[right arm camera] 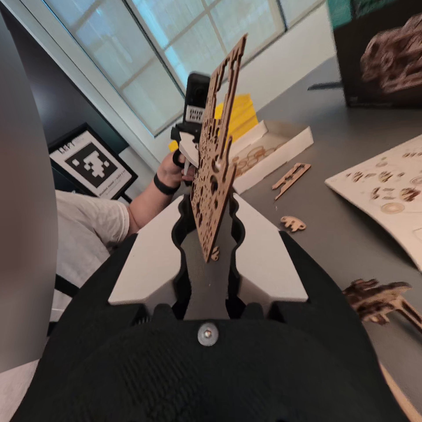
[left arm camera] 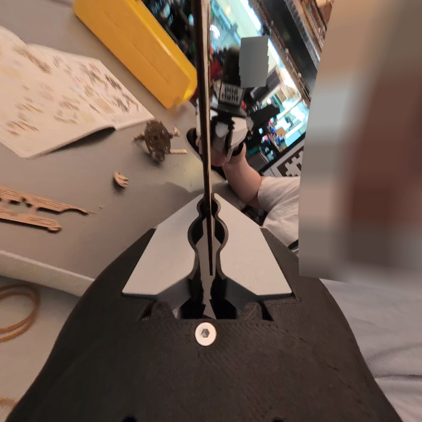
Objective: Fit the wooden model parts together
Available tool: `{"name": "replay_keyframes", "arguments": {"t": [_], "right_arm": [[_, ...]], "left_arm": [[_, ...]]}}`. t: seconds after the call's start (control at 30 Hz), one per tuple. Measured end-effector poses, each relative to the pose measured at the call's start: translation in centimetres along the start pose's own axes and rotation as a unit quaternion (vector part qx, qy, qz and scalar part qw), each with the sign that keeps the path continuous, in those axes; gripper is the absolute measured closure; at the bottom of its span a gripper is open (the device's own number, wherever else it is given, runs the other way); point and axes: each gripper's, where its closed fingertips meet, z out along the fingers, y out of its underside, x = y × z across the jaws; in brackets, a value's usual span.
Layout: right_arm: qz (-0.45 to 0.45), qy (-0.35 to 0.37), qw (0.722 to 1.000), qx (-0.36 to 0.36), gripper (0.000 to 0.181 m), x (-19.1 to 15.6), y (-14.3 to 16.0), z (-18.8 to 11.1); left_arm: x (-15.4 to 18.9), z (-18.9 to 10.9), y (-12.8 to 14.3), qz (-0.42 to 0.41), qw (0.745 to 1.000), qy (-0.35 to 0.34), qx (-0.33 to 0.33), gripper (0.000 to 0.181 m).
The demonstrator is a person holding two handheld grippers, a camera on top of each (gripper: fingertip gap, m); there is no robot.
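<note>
A thin wooden parts sheet full of cut-outs stands on edge in the left wrist view. My left gripper is shut on its near end. In the right wrist view the same sheet shows its perforated face, tilted upward. Its lower end hangs between the fingers of my right gripper, which is open around it. The left gripper holds the sheet's far side there. The right gripper shows behind the sheet in the left wrist view. A small piece dangles at the sheet's lower corner.
On the grey table lie an open instruction booklet, a yellow box, a wooden gear assembly, a small cut piece and flat wooden strips. A white tray and a dark box stand farther back. Some 11 centimetres of space lies between my two pairs of fingers.
</note>
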Motion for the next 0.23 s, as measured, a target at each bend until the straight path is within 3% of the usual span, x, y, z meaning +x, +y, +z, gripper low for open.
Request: {"name": "replay_keyframes", "arguments": {"t": [0.1,0.23], "right_arm": [[-0.023,0.037,0.997,0.068,0.158,1.1,-2.7,-2.1],[-0.077,0.132,0.988,0.025,0.159,3.5,-1.3,-1.7]], "left_arm": [[0.3,-3.2,-3.4,0.030,0.994,-0.022,0.100,0.181],[0.6,-5.9,-6.2,0.043,0.977,-0.025,0.205,0.181]]}}
